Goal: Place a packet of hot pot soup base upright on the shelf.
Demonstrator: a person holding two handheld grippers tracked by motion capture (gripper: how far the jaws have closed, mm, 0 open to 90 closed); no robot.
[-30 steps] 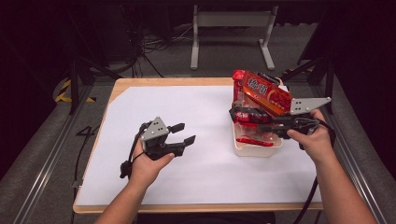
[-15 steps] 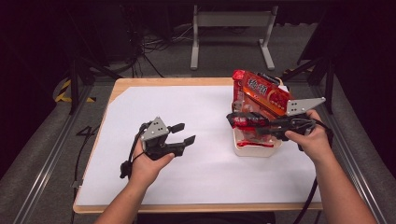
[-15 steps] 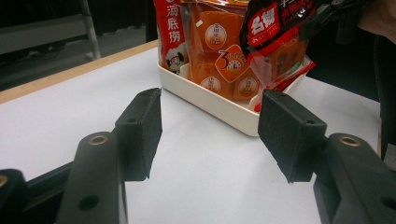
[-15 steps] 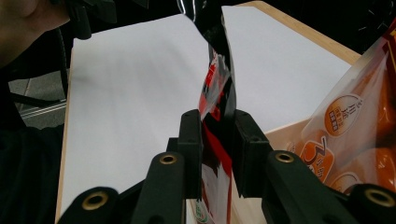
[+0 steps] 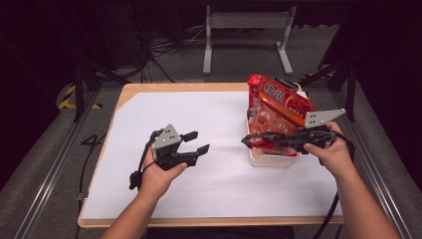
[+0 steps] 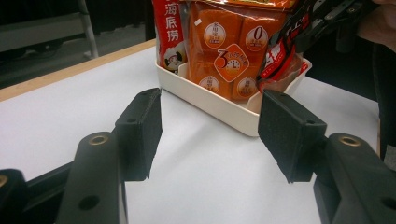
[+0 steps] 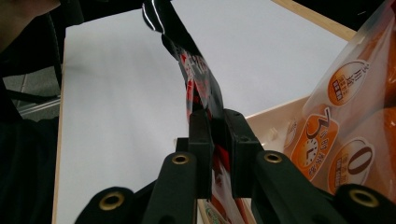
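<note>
- High view: a wooden tabletop (image 5: 130, 92) is covered by a smooth white sheet (image 5: 219, 184). At its right side sits a shallow, rounded-corner white plastic tray (image 5: 271, 160).
- Glossy packets stand in the tray. A large crinkly red and orange bag (image 5: 278, 107) leans toward the far right corner, and it carries pictures of round orange items.
- My right gripper (image 5: 251, 141), black with a grey three-cornered plate on top, is over the tray's near edge. It is clenched on a small shiny red and black packet (image 5: 266, 141).
- Right gripper view: the two black padded jaws press flat against the thin packet (image 7: 201, 79), which rises bent and creased above them. Its white lettering is too blurred for me to read.
- My left gripper (image 5: 198, 142) hovers over the bare white sheet, well apart from the tray. Its jaws are spread wide with nothing between them.
- Left gripper view: my matte, foam-like pads (image 6: 140, 128) frame the tray (image 6: 219, 109). The orange bag (image 6: 233, 46) shows round badges reading "0" and "3". A red packet (image 6: 167, 32) beside it bears white Chinese characters.
</note>
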